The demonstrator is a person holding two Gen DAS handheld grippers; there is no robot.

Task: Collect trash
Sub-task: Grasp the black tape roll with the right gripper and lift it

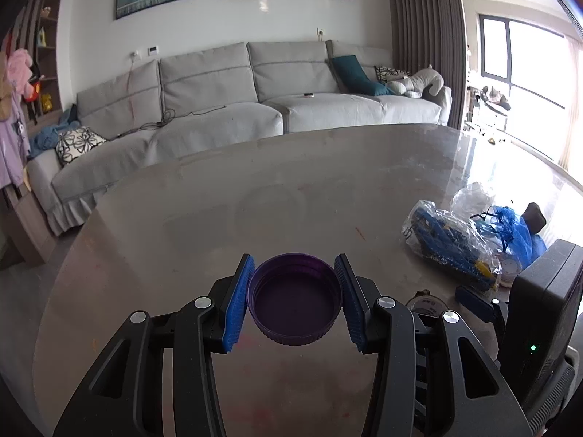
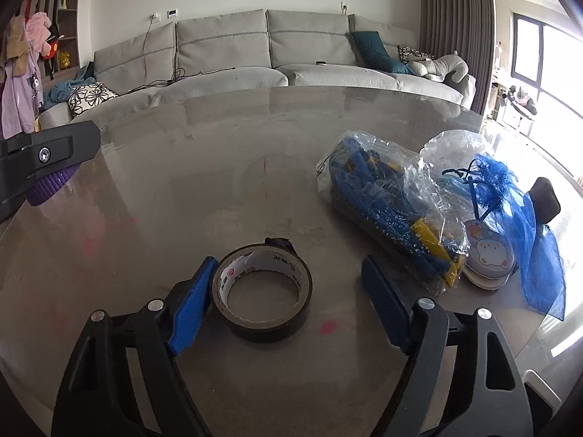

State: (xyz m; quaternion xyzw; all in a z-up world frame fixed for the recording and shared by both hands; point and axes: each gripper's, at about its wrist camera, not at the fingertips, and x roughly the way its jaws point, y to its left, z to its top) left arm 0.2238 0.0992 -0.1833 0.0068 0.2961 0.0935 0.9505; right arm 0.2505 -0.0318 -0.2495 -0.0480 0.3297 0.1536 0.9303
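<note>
Left claw (image 1: pixel 295 300): clenched on a purple cap (image 1: pixel 294 300), blue pads pressing its two sides, open side up, held above the bench (image 1: pixel 218 211).
Left claw seen from the right wrist: at the far left edge (image 2: pixel 47 167), the cap's ribbed purple wall showing under its black finger.
Right claw (image 2: pixel 288 307): released around a roll of dark tape (image 2: pixel 264 289); the left pad (image 2: pixel 193 306) sits just beside or touching the roll's wall, which one I cannot tell, and the right pad stands clearly apart from it. No earlier view is given, so only this stance is told.
Tape: lying flat on the bench between the right claw's pads, closer to the left one, its loose end at the far side.
Ahead and right of the right claw: a clear plastic bag of blue and yellow pieces (image 2: pixel 393 211), a small round tin with a cartoon print (image 2: pixel 488 258) touching it, a blue mesh pouch (image 2: pixel 524 225) and crumpled clear plastic (image 2: pixel 452 145) just beyond.
Beyond the bench: a grey sofa (image 2: pixel 255 54) with cushions.
</note>
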